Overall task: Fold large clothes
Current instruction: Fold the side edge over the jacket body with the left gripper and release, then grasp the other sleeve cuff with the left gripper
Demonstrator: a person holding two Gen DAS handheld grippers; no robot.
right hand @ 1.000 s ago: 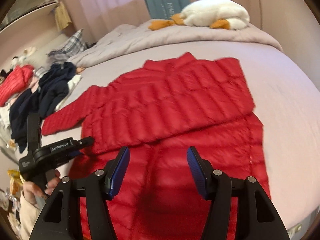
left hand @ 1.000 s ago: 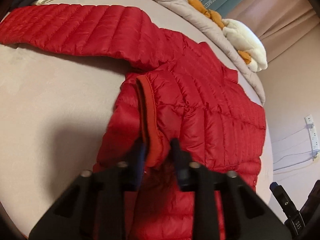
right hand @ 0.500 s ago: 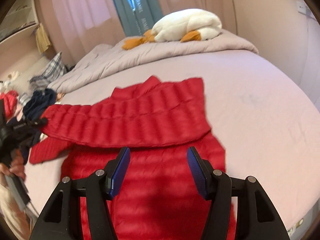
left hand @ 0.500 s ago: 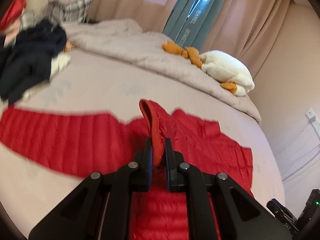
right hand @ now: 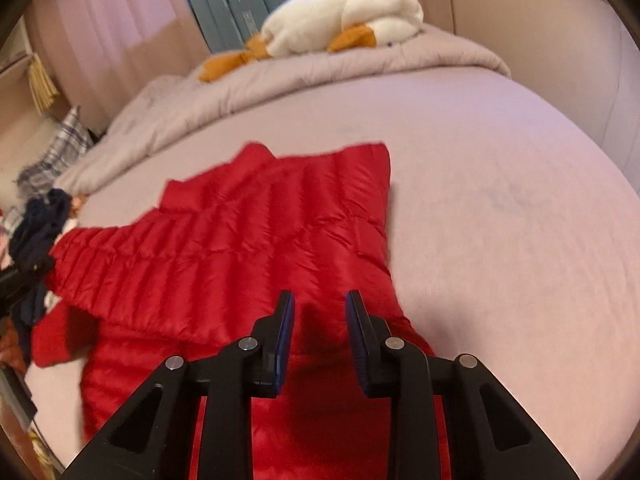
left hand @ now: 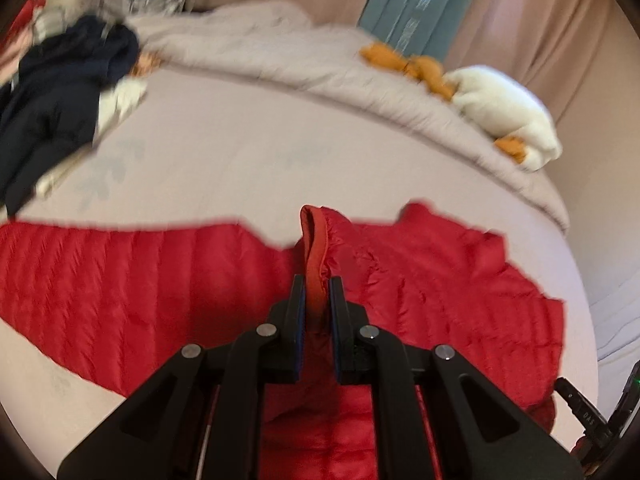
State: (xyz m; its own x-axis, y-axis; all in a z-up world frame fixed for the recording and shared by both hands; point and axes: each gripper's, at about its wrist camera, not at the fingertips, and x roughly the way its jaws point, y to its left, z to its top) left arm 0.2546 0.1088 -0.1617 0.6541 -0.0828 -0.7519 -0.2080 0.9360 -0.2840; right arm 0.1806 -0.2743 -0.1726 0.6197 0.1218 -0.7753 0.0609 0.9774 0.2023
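A red quilted puffer jacket (left hand: 432, 272) lies spread on the bed, one sleeve (left hand: 100, 276) stretched out to the left. My left gripper (left hand: 317, 286) is shut on the jacket's orange-lined hem edge (left hand: 314, 240) and holds it lifted above the rest of the jacket. In the right wrist view the jacket (right hand: 248, 236) lies with its sleeve folded across the body. My right gripper (right hand: 319, 300) hovers just over the jacket's near right part with its jaws partly closed and a clear gap between them, holding nothing.
The bed sheet (right hand: 500, 208) is pale mauve. A bunched grey duvet (left hand: 280, 52) and a white and orange plush duck (right hand: 344, 20) lie at the far side. A pile of dark clothes (left hand: 52, 92) sits at the left edge. Curtains hang behind.
My left gripper closed on the hem edge and raised it, tilting up toward the far side of the bed. My right gripper moved right and lower over the jacket, and its jaws narrowed.
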